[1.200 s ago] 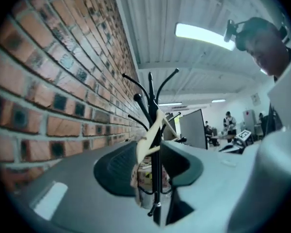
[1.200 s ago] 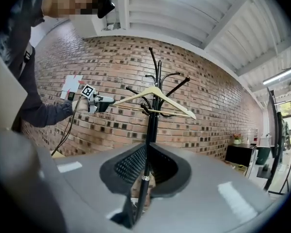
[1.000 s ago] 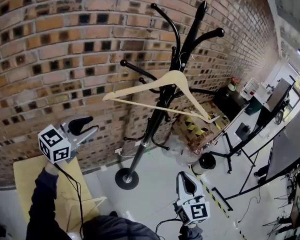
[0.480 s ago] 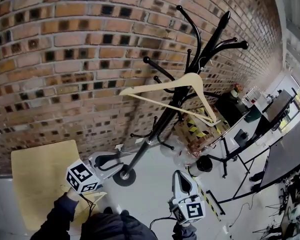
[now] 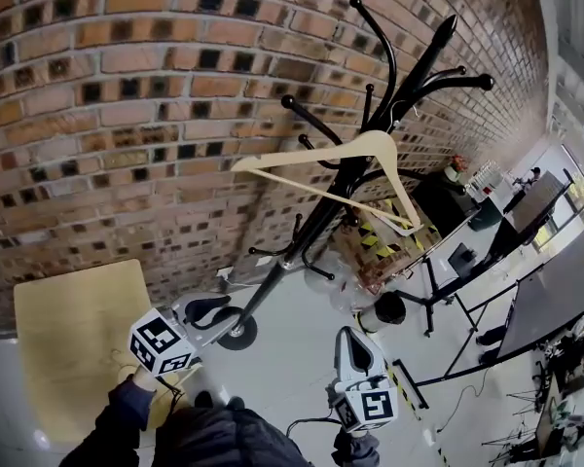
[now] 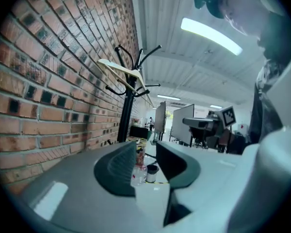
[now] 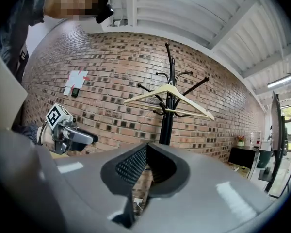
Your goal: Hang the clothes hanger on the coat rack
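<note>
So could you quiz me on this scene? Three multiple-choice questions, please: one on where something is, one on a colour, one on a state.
1. Where is the wooden hanger?
A. on the floor
B. on the coat rack
C. on a chair

2. What colour is the coat rack?
A. white
B. black
C. red

3. How does the coat rack stand?
A. upright
B. tipped over on the floor
C. folded flat

Answers:
1 B: it hangs among the rack's upper arms.
2 B: pole and arms are black against the brick wall.
3 A: the right gripper view shows its pole vertical.
</note>
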`<move>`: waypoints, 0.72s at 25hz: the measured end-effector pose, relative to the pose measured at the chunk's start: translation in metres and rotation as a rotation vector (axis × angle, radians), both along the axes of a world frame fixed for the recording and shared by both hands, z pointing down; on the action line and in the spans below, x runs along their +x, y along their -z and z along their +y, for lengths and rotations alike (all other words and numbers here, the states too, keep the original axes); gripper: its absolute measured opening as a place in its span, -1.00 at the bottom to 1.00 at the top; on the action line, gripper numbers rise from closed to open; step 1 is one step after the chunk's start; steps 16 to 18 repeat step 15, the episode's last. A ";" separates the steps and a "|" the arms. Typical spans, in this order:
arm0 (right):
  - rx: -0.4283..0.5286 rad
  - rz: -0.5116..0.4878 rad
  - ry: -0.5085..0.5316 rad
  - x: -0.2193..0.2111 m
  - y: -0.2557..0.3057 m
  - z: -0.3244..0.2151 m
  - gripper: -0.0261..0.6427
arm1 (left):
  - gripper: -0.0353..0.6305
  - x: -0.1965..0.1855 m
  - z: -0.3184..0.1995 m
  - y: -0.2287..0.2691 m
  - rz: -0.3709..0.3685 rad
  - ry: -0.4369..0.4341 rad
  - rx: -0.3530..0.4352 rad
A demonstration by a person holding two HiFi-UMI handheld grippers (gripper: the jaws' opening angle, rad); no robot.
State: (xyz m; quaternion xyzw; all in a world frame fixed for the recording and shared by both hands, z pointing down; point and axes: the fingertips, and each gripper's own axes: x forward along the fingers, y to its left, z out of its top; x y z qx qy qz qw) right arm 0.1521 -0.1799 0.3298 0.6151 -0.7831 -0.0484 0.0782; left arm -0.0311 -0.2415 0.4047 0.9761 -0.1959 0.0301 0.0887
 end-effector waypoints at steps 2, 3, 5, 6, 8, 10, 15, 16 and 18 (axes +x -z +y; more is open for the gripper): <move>-0.009 0.006 -0.003 0.002 -0.003 0.000 -0.90 | -0.56 0.004 0.002 -0.001 0.002 -0.007 0.000; -0.013 0.006 -0.003 0.002 -0.004 0.000 -0.90 | -0.56 0.005 0.004 -0.002 0.000 -0.009 0.002; -0.013 0.001 -0.003 0.002 -0.004 0.001 -0.90 | -0.56 0.005 0.005 -0.005 -0.004 -0.008 -0.001; -0.012 -0.002 -0.005 0.002 -0.005 0.001 -0.90 | -0.56 0.005 0.005 -0.006 -0.004 -0.006 -0.007; -0.014 -0.005 -0.011 0.005 -0.008 0.002 -0.90 | -0.56 0.005 0.005 -0.010 -0.004 -0.005 -0.022; -0.022 -0.002 -0.016 0.008 -0.012 0.002 -0.90 | -0.56 0.007 0.005 -0.014 -0.005 -0.005 -0.032; -0.030 0.004 -0.009 0.011 -0.016 -0.001 -0.90 | -0.56 0.011 0.004 -0.019 -0.011 -0.005 -0.030; -0.030 0.004 -0.009 0.011 -0.016 -0.001 -0.90 | -0.56 0.011 0.004 -0.019 -0.011 -0.005 -0.030; -0.030 0.004 -0.009 0.011 -0.016 -0.001 -0.90 | -0.56 0.011 0.004 -0.019 -0.011 -0.005 -0.030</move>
